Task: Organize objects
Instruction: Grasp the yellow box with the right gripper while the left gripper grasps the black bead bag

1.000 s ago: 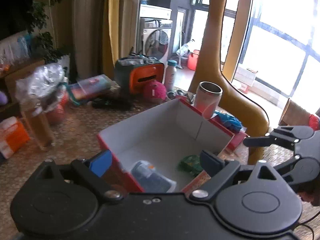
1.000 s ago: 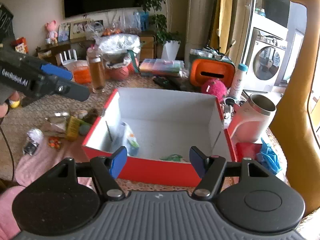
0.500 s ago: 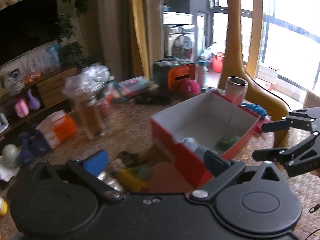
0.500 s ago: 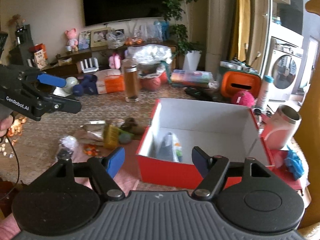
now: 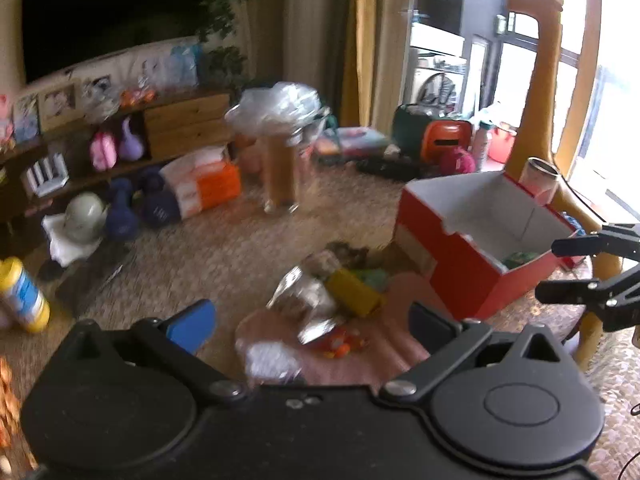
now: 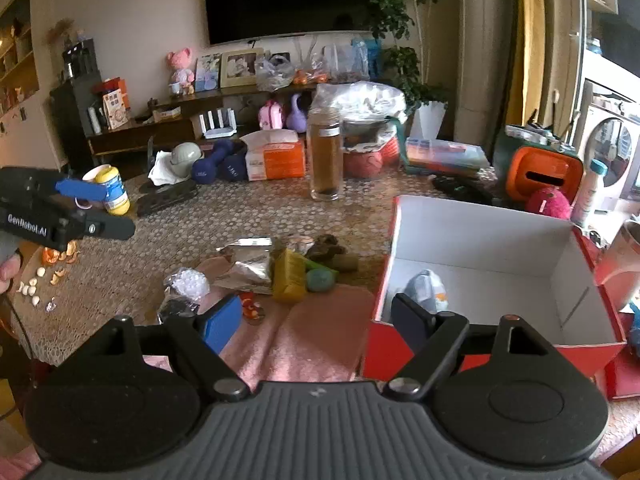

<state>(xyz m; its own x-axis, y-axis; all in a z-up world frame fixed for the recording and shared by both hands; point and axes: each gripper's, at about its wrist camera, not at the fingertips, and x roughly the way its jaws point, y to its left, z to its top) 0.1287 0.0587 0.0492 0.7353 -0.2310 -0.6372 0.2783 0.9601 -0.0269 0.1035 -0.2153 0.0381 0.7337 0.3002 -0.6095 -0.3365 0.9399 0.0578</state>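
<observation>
A red box (image 6: pixel 476 216) with a white inside stands on the table at the right; its red side wall (image 5: pixel 460 256) shows in the left wrist view. A blue-and-white packet (image 6: pixel 426 288) lies in it. Left of it lies a pile on a pink cloth (image 6: pixel 312 336): a silver foil packet (image 6: pixel 248 260), a yellow packet (image 6: pixel 289 276), a green ball (image 6: pixel 320 280) and a bubble-wrap bag (image 6: pixel 187 285). My left gripper (image 5: pixel 312 322) is open above the pile, holding nothing. The jaws of my right gripper (image 6: pixel 316 320) are opening near the box's front corner, with nothing between them.
A tall jar of brown liquid (image 6: pixel 325 160) stands behind the pile. A yellow-lidded tub (image 6: pixel 110 190), orange peel (image 6: pixel 60 256), dumbbells (image 6: pixel 220 164), a pink tumbler (image 6: pixel 624 264) and an orange case (image 6: pixel 544 176) ring the area. A giraffe figure (image 5: pixel 544 80) rises at the right.
Both views have swung left, away from the box and onto the pile beside it. My right gripper's jaws stand wider apart. My left gripper's jaws have also spread a little.
</observation>
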